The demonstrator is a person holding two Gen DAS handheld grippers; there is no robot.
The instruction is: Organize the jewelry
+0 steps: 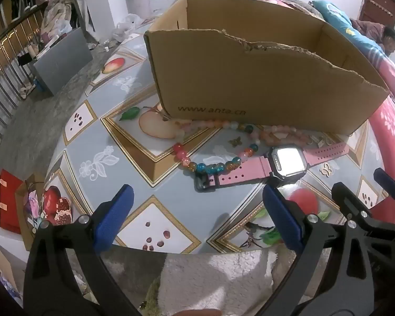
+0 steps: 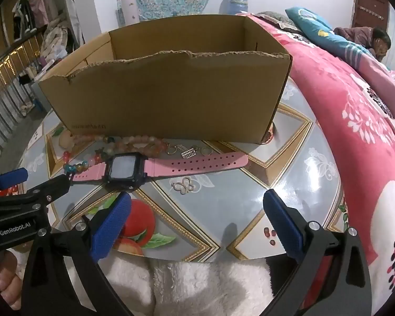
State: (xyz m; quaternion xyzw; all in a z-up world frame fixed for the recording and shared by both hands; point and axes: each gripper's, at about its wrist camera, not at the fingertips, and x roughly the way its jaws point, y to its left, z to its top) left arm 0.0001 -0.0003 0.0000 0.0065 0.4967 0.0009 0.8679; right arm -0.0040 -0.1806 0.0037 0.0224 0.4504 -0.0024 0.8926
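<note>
An open brown cardboard box with a torn front rim stands at twelve o'clock on the round table covered in a fruit-patterned blue and gold cloth. Just in front of the box lies the jewelry: a string of pale pink and orange beads against the box's foot, a bracelet of bright red, blue and amber glass beads curving toward ten o'clock of the watch, and a pink-strapped digital watch with a black square case lying flat, strap stretched out sideways. Small silver rings and charms sit between the watch strap and the box. The left gripper hovers at six o'clock with its blue-padded fingers spread wide, holding nothing. The right gripper likewise hangs over the table's near edge, fingers fully apart and empty, the watch at eleven o'clock ahead of it.
</note>
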